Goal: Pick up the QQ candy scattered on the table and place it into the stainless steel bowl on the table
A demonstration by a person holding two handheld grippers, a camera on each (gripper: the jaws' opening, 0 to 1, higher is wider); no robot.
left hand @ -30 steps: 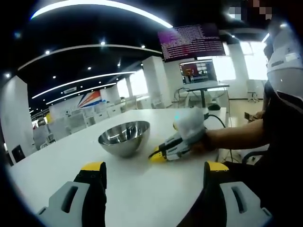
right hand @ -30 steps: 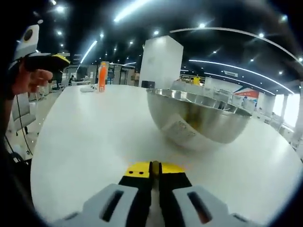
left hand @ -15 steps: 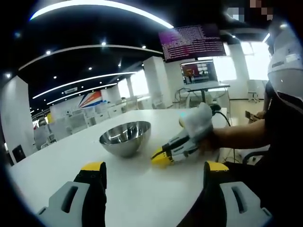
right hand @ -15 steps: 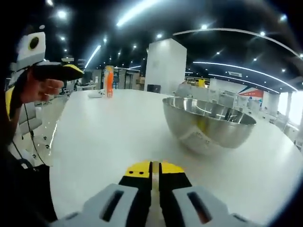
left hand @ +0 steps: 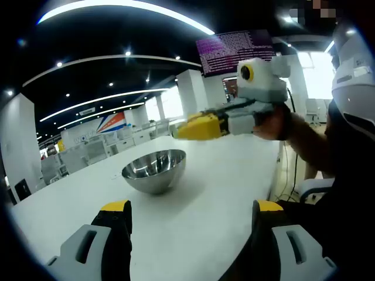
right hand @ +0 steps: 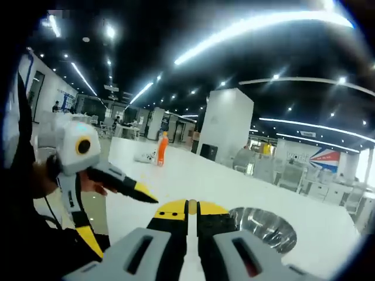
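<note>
Lifted clear of the table [left hand: 222, 175] since a second ago: right gripper [left hand: 196, 127], then low beside the stainless steel bowl [left hand: 154, 170], now raised high above the tabletop, tips aimed toward the space over the bowl's near rim. Jaws pressed together, yellow tips meeting in the right gripper view [right hand: 188, 208]; whether a QQ candy sits pinched between them cannot be told, too small and hidden at the seam. No loose candy made out on the white surface in either view. From the right gripper's own camera, bowl [right hand: 263, 228] lying below and ahead to the right, mouth up, so the relation that counts: straight down and slightly forward from the closed tips. Right gripper clearly the nearer of the two to the bowl. Left gripper [left hand: 192, 216] held back at the table's near edge, jaws spread wide with nothing between them, bowl ahead and a little left of its centre line; seen also in the right gripper view [right hand: 126, 186], off to the left beside a hand. Farther out, an orange bottle [right hand: 162, 156] upright on the far end of the table.
</note>
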